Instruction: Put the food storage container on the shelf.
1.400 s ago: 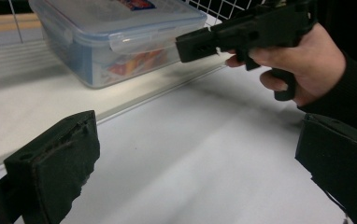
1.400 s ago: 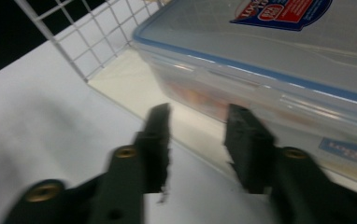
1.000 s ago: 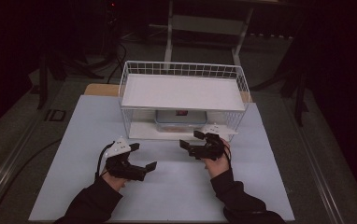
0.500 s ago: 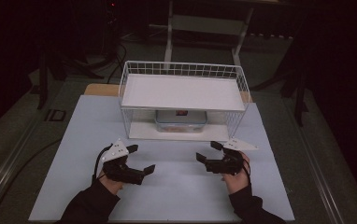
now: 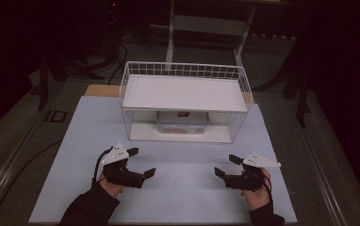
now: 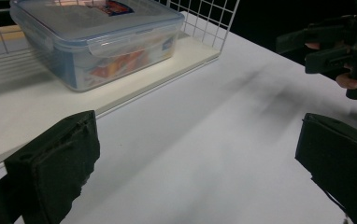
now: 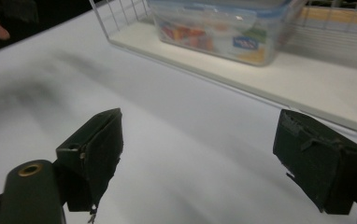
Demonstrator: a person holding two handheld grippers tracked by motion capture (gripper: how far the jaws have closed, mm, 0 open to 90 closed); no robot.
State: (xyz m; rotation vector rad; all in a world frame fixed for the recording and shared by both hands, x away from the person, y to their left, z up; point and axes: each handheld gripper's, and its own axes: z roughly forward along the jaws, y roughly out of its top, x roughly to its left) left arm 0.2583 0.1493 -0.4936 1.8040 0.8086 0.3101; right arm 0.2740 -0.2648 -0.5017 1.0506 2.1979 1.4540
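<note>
Tabletop [image 5: 168, 188], pale and white, spreads in front of me, and I hold a black gripper in each hand above its near half. My left gripper [image 5: 140, 162] sits at the left with its jaws spread wide and nothing between them; in the left gripper view the two black pads stand far apart at the bottom corners over bare white surface. My right gripper [image 5: 227, 165] sits well apart from it at the right, jaws likewise wide open and holding nothing; each carries a grey three-cornered plate on top. Both point inward and forward, toward a white wire basket [image 5: 244, 87] standing at the far middle of the tabletop. The basket has a flat white shelf across its top and a white base below, open at the front. On that base, under the shelf, rests a clear plastic container [image 5: 182, 121] with a blue-tinted lid and snap clips; colourful contents show through its walls. A red label sits on the lid and a small blue label on one side wall, but the writing on both is too small and blurred for me to read. Nothing lies on the tabletop between my jaws and the basket. Beyond the tabletop the room is dark, with a pale frame [image 5: 211, 23] and cables on the floor.
</note>
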